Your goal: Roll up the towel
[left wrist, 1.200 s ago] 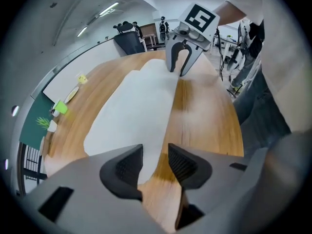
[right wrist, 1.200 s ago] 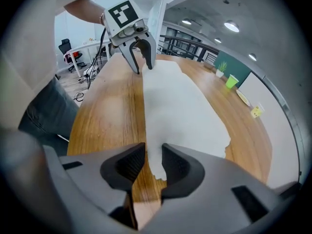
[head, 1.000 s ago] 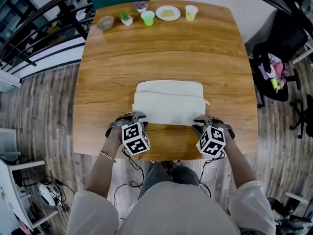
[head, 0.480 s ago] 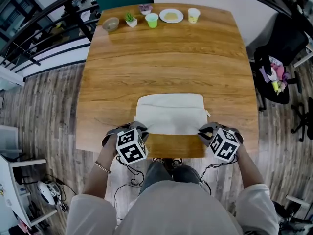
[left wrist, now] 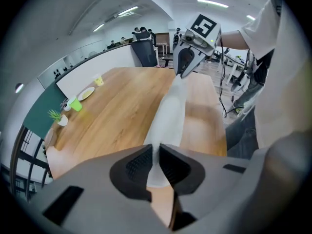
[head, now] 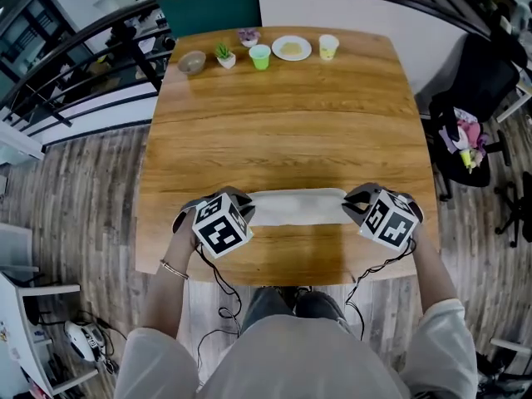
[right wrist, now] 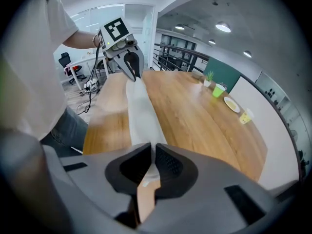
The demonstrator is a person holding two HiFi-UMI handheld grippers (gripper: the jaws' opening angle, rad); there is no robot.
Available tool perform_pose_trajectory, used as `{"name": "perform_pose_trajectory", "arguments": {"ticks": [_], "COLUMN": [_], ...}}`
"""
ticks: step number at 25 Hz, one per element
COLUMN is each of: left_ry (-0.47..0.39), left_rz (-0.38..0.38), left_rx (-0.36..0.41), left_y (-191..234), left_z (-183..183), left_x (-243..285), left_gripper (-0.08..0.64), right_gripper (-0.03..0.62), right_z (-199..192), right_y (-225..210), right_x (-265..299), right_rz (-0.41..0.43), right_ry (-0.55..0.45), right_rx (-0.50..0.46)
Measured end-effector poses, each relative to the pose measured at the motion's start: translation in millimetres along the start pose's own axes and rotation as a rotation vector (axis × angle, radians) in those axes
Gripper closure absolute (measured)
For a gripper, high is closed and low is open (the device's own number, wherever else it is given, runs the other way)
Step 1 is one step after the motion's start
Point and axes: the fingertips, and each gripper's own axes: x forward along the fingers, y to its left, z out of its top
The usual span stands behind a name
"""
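White cloth: the towel (head: 295, 207) is stretched into a narrow band between your two grippers, over the near part of the wooden worktop (head: 283, 115). From the head view you see it almost edge-on.

Left gripper (left wrist: 156, 152): its jaws have just been closing and now pinch the towel's left end, with fabric between the pads. Right gripper (right wrist: 153, 150): jaws clamped on the towel's right end in the same way. In each gripper view the band runs straight from that gripper's own jaws to the other gripper. Can't tell whether the towel's lower edge touches the worktop.

Well beyond the towel, a row runs along the far edge: bowl (head: 192, 61), potted plant (head: 224, 54), green cup (head: 260, 56), plate (head: 291, 47), yellow cup (head: 328, 46). A purple item (head: 248, 36) sits just behind the plant and the green cup; too small to identify.

Right of the towel, off the worktop, is a black office chair (head: 474, 98) with colourful things on its seat. Plank floor (head: 83, 181) on both sides.
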Motion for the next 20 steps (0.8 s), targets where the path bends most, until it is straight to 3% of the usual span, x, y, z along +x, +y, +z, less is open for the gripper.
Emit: {"name": "perform_pose_trajectory", "arguments": {"ticks": [4,8,16,20], "left_ry": [0.001,0.038,0.025,0.003], "left_rz": [-0.004,-0.014,-0.072,-0.09], "left_rx": [-0.05,-0.047,-0.071,-0.119], "left_y": [40,63,81,89], "left_z": [7,2,-4,-4], "left_x": [22,47,85,91], "left_gripper": [0.514,0.514,0.508,0.5], "right_gripper": [0.565,0.561,0.546,0.522], "right_z": [2,1,-13,-18], "right_y": [-38,-62,-79,-85], "right_x": [23,49,83,90], "right_rz": [-0.021,-0.015,-0.013,-0.039], "right_ry": [0.017,0.032,0.058,0.049], "right_rx": [0.032,0.094,0.172,0.192]}}
